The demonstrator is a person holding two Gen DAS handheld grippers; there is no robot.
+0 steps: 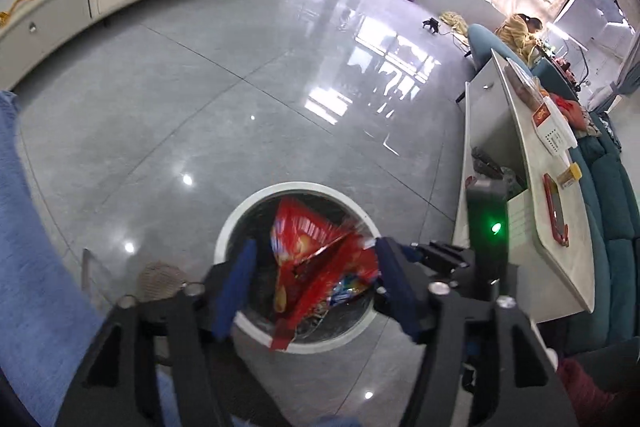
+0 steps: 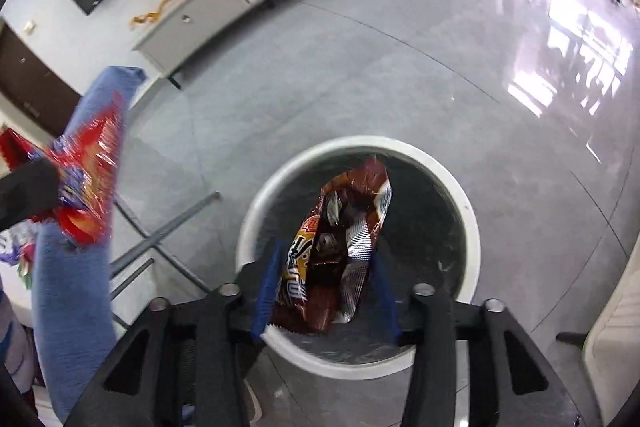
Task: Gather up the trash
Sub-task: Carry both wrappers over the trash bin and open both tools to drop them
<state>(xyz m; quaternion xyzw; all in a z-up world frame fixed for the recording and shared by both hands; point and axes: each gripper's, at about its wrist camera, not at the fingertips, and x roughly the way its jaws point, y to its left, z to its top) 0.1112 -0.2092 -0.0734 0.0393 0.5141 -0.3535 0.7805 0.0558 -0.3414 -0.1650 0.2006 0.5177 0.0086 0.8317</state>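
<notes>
Over the white-rimmed round bin [image 2: 472, 223], the right tool [image 2: 326, 291] stands with its blue pads apart around a brown snack wrapper [image 2: 340, 247]. Left of the bin, a red wrapper [image 2: 88, 179] hangs before a blue sleeve [image 2: 72, 307].

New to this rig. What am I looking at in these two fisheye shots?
No robot arm here: a person carries a two-finger gripper in each hand, with a camera on each looking along its fingers. One picture is from the left gripper, the other from the right gripper. Both point down at a round white bin on a grey tiled floor. A red snack bag sits between the left jaws, a brown snack bag between the right. Both jaws stand apart and the pads seem clear of the bags, so they look released over the bin.
</notes>
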